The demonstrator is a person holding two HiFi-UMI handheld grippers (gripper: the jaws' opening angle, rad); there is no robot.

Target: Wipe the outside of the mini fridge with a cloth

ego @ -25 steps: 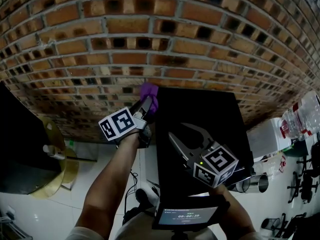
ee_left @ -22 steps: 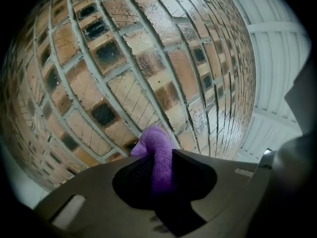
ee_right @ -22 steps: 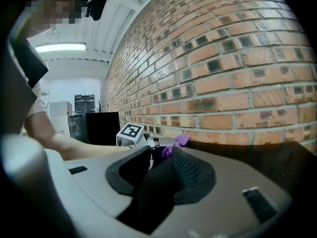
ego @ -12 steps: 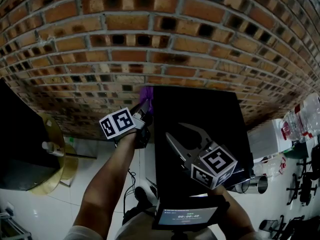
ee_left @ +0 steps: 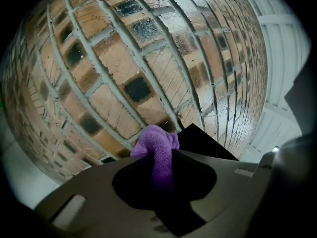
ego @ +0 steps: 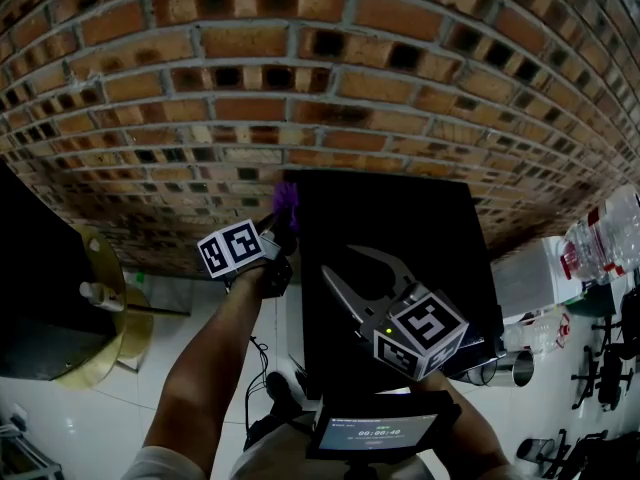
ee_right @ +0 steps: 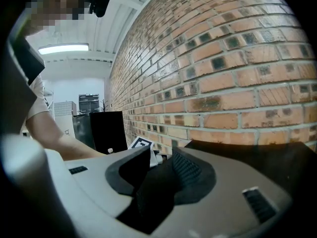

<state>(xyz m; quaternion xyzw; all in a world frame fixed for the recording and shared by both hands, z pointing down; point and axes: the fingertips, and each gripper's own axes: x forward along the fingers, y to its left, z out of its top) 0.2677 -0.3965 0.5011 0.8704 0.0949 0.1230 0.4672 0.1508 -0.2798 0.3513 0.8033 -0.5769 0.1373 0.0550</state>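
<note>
While left gripper point(ego: 282, 224) pinches fuzzy purple cloth point(ee_left: 154, 142) | fridge point(ego: 400, 218): boxy, black

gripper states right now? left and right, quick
left gripper: shut on the cloth.
right gripper: open, nothing between the jaws.

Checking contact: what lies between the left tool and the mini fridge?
A purple terry cloth clamped in the left tool, beside the black mini fridge: left gripper view.

The cloth point(ee_left: 157, 145) is purple and the mini fridge point(ego: 400, 218) is black. The brick wall point(ego: 300, 78) is orange-brown, with grey mortar and dark square holes.
</note>
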